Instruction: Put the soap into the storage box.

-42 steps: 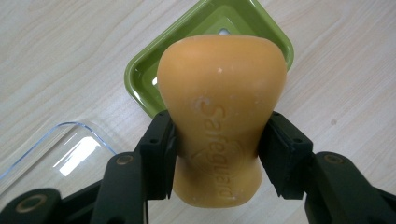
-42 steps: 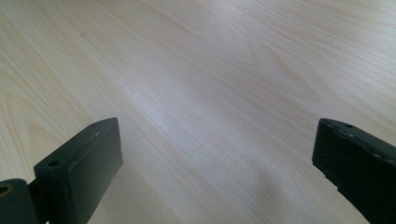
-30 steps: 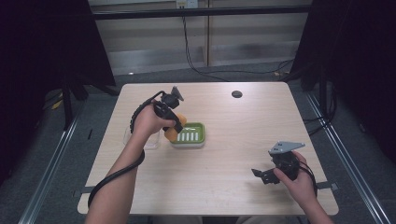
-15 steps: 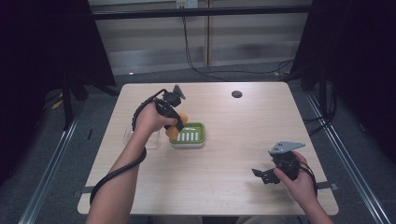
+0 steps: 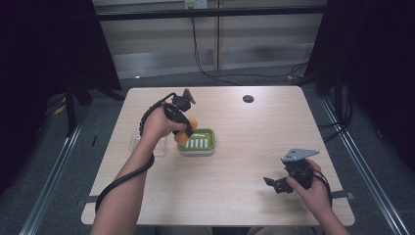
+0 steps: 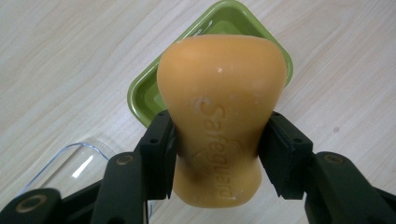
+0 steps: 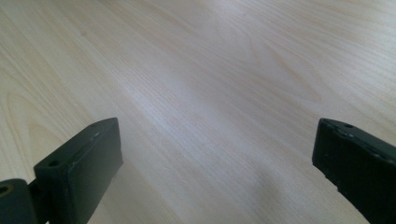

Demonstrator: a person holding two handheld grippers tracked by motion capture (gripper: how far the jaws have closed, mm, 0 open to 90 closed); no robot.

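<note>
We see the person's left forearm come in from the near-left corner of the worktop [image 5: 235,161] and run up toward its middle, wrist bent so that the left gripper [image 5: 182,131] points down over the left half. Its jaws are pinching the orange soap bar [image 5: 188,133], which hangs just above the near-left rim of the green soap dish [image 5: 204,145]. The dish sits left of the worktop's centre, and a clear plastic lid [image 5: 142,143] lies just beside it on the side toward the left edge, partly under the hand.

From the left gripper view we get what the high view can't give us: the left gripper [image 6: 215,154] clamps the soap bar [image 6: 219,107] at its narrow waist, one black pad on each flank, and the bar carries pressed lettering on its face. Behind it we catch the green soap dish [image 6: 140,100] peeking out on both sides, and the clear plastic lid [image 6: 70,161] at lower left on the wood.

Over to the other side: the right hand [image 5: 313,188] rests near the near-right corner, well apart from the dish, holding the right gripper [image 5: 274,182] low and roughly level, aimed toward the left. In the right gripper view its jaws are spread wide, the right gripper [image 7: 217,154] looking at bare wood grain with nothing between the pads.
</note>
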